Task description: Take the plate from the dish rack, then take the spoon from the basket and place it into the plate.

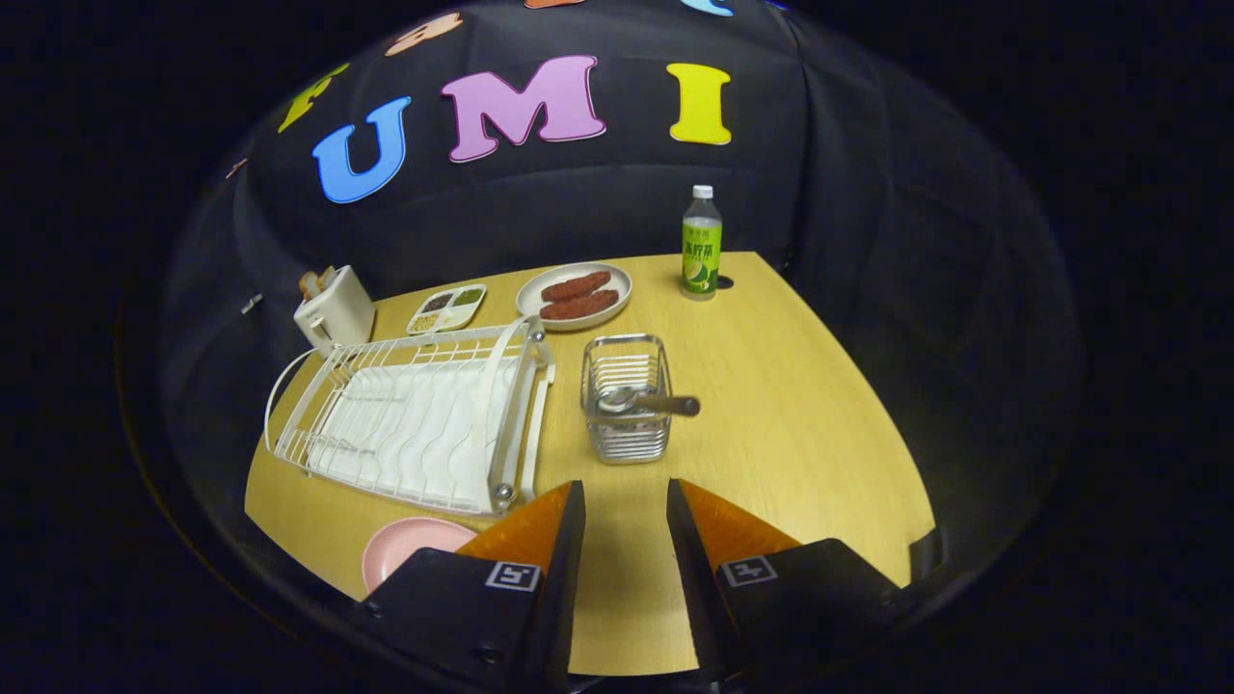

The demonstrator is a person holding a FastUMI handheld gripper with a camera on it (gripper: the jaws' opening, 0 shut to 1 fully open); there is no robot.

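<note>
While the fingers (625,496) hang apart and empty, the wooden-handled metal spoon (644,401) lies across the wire basket (626,424) just ahead, beside the round pink plate (410,549).

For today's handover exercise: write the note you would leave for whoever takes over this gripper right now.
Gripper: open, holding nothing, above bare table.
Pink plate: already out of the white dish rack, flat on the table in front of the rack, beside the left finger.
Spoon: lying across the wire basket, just ahead of the fingers.
Done: plate taken out.
Left: grip the spoon, carry it to the pink plate.
</note>
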